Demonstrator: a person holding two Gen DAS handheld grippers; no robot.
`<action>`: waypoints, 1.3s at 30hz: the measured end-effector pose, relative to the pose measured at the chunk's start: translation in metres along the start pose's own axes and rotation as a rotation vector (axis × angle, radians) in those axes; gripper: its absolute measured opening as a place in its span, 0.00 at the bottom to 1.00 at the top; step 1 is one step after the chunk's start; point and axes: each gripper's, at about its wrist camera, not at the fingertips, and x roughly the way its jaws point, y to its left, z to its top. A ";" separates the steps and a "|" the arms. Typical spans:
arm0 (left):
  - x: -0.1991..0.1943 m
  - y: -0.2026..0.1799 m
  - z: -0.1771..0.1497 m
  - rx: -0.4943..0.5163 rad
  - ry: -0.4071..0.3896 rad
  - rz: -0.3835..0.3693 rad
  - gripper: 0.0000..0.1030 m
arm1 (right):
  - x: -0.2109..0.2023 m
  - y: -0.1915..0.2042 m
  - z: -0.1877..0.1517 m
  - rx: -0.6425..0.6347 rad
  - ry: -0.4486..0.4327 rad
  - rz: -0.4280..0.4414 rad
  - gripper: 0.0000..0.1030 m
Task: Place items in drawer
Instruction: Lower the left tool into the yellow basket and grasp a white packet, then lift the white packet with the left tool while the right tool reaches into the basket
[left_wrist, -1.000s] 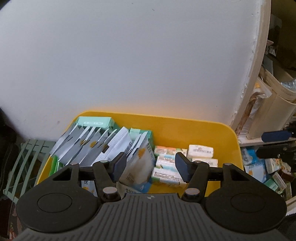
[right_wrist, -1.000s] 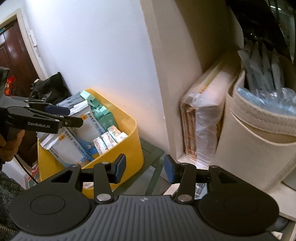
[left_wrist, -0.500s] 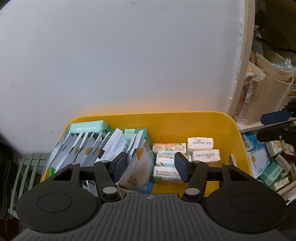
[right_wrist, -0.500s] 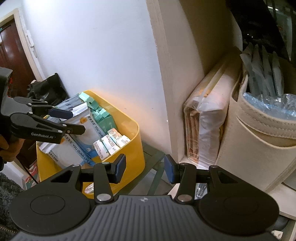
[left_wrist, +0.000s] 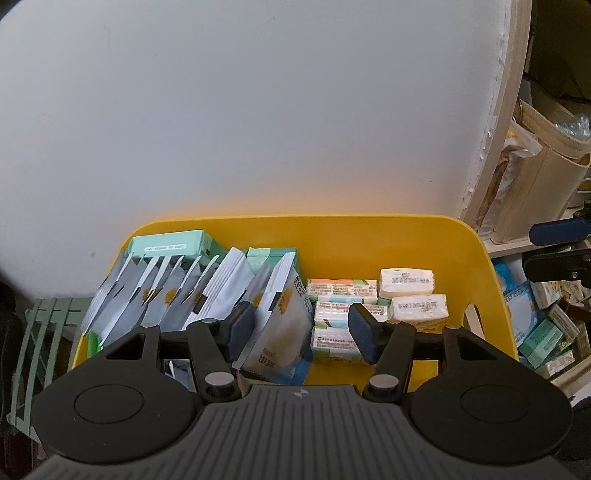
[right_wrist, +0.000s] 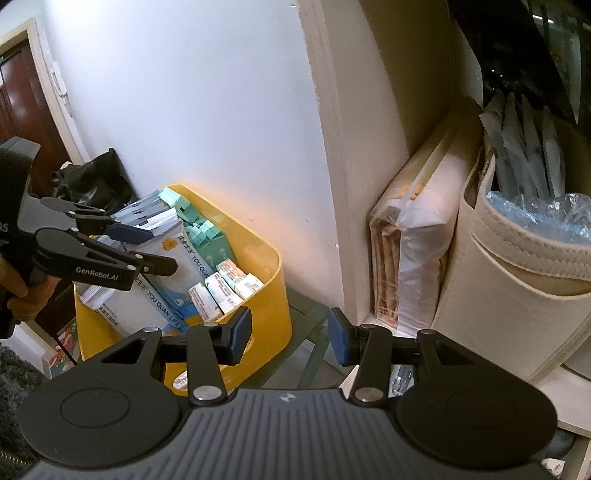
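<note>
A yellow bin (left_wrist: 369, 236) stands against the white wall, packed with upright white-and-blue pouches (left_wrist: 280, 325), mint-green boxes (left_wrist: 166, 245) and small tissue packs (left_wrist: 406, 282). My left gripper (left_wrist: 303, 334) hovers open over the bin, with the top of one pouch between its fingers and the pads not pressing it. In the right wrist view the left gripper (right_wrist: 147, 249) is held by a hand above the same pouches (right_wrist: 162, 280) in the bin (right_wrist: 273, 295). My right gripper (right_wrist: 290, 339) is open and empty, to the right of the bin, near the shelf; its fingers (left_wrist: 557, 229) show at the left wrist view's right edge.
The bin rests on a green slatted stool (left_wrist: 40, 332). To its right is a pale wooden shelf unit (right_wrist: 332, 147) holding a plastic-wrapped bundle (right_wrist: 410, 251) and a beige felt basket (right_wrist: 517, 280). Several small boxes (left_wrist: 543, 336) sit on a lower shelf. A black bag (right_wrist: 92, 177) lies by a dark door.
The left gripper rolled, so the bin now sits level and more central in its view, and it shifted slightly toward the bin's middle. The right gripper kept still.
</note>
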 end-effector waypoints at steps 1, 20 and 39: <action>0.000 0.000 0.001 0.007 0.002 -0.004 0.58 | 0.000 0.001 0.000 0.001 0.000 0.000 0.50; -0.016 -0.001 0.004 0.019 -0.050 -0.093 0.42 | -0.005 0.004 -0.003 0.002 -0.003 -0.012 0.50; -0.003 0.010 -0.015 0.019 -0.069 -0.011 0.13 | -0.007 0.015 0.005 -0.042 -0.009 0.010 0.50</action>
